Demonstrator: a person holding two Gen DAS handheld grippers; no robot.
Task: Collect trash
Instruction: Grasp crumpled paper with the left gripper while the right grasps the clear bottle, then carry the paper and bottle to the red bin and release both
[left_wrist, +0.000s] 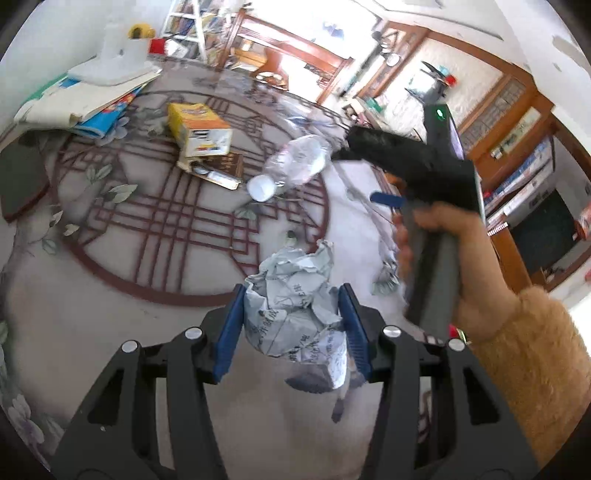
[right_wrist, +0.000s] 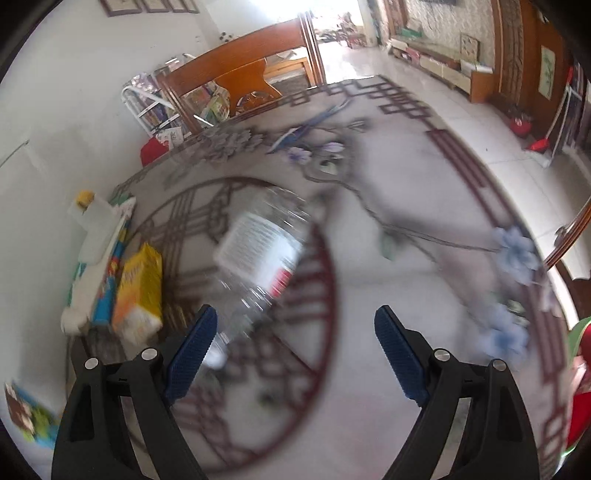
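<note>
Pinched between the blue pads of the left gripper (left_wrist: 291, 325), a crumpled paper ball (left_wrist: 295, 314) is held above the rug (left_wrist: 110, 288). Ahead of the wide-open, empty right gripper (right_wrist: 295, 350), a plastic bottle (right_wrist: 258, 258) lies on the rug, its long axis slanted, cap end nearest the left finger.
</note>
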